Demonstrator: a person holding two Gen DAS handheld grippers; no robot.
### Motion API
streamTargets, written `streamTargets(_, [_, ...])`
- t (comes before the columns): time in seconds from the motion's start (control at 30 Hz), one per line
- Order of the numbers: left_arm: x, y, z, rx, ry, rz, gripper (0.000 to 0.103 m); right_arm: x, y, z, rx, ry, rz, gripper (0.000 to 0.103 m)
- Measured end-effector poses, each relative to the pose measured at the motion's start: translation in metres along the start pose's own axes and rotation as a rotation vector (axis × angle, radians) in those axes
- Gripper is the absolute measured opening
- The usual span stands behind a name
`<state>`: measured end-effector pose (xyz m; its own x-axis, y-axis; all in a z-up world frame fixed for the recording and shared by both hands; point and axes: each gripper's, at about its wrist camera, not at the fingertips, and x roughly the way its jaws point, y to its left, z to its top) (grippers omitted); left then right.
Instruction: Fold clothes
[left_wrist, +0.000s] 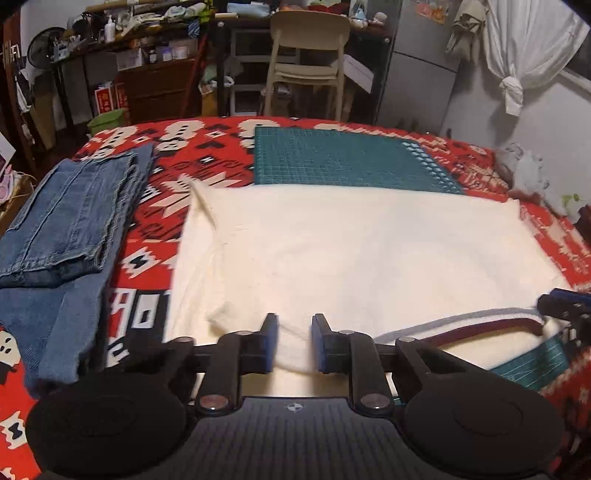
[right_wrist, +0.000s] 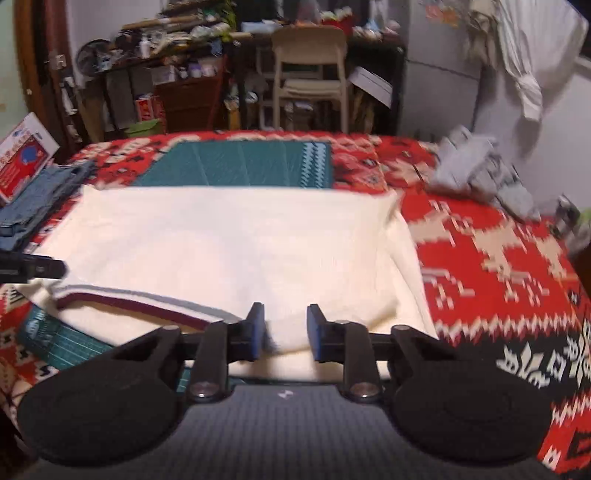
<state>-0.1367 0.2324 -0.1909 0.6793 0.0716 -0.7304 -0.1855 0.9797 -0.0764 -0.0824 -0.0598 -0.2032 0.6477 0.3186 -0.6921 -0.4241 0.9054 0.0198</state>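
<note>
Room: cluttered shelves and a beige chair (left_wrist: 308, 62) along the top of both views.
Bench: covered by a red patterned cloth (left_wrist: 207, 155), with a teal cutting mat (left_wrist: 332, 155) at upper centre.
Cream garment (left_wrist: 351, 251): spread flat mid-frame, its striped maroon and grey hem (right_wrist: 140, 299) at lower left of the right view.
Folded jeans (left_wrist: 70, 214): left edge of the left view, beside the garment.
Left gripper (left_wrist: 294, 341): fingers partly apart, cream fabric between them; actual grip unclear.
Right gripper (right_wrist: 284, 332): fingers partly apart over the garment's near edge; grip unclear.
</note>
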Motion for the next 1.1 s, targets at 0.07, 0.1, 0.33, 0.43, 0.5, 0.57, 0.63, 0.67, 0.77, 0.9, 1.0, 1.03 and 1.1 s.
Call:
streamTargets(0.07, [-0.003,0.007,-0.003,-0.009,-0.005,0.005,0.019,0.003,-0.007,-0.005,0.020,0.010,-0.017,0.025])
streamTargets(0.1, [-0.004,0.010,-0.004,-0.017,-0.005,0.010,0.018,0.003,-0.012,-0.007,0.034,0.013,-0.019,0.025])
streamTargets(0.33, [-0.013,0.034,-0.014,-0.092,-0.003,0.080,0.037,0.001,-0.037,-0.012,0.124,0.028,-0.007,0.026])
streamTargets(0.43, [-0.019,0.049,-0.014,-0.161,0.013,0.055,0.027,0.001,-0.038,-0.013,0.123,0.026,-0.011,0.026])
streamTargets(0.5, [-0.025,0.054,-0.015,-0.188,0.009,0.049,0.026,0.000,-0.036,-0.013,0.116,0.026,-0.015,0.027])
streamTargets(0.57, [-0.028,0.057,-0.015,-0.202,0.003,0.070,0.029,0.001,-0.036,-0.012,0.115,0.027,-0.015,0.028])
streamTargets(0.63, [-0.027,0.060,-0.016,-0.209,0.004,0.107,0.031,0.000,-0.035,-0.011,0.116,0.028,-0.014,0.028])
streamTargets(0.67, [-0.026,0.063,-0.016,-0.218,0.013,0.106,0.031,0.000,-0.035,-0.011,0.117,0.028,-0.014,0.028])
streamTargets(0.77, [-0.020,0.069,-0.016,-0.229,0.023,0.102,0.031,-0.001,-0.035,-0.011,0.120,0.028,-0.013,0.029])
streamTargets(0.9, [-0.012,0.070,-0.009,-0.207,0.016,0.089,0.031,-0.001,-0.035,-0.011,0.120,0.029,-0.014,0.029])
streamTargets(1.0, [-0.005,0.072,-0.002,-0.197,0.010,0.076,0.031,-0.001,-0.034,-0.011,0.121,0.029,-0.015,0.029])
streamTargets(1.03, [-0.002,0.073,0.001,-0.197,0.006,0.073,0.031,-0.001,-0.034,-0.011,0.121,0.029,-0.016,0.030])
streamTargets(1.1, [0.003,0.074,0.005,-0.194,0.000,0.068,0.029,-0.001,-0.034,-0.011,0.122,0.029,-0.018,0.031])
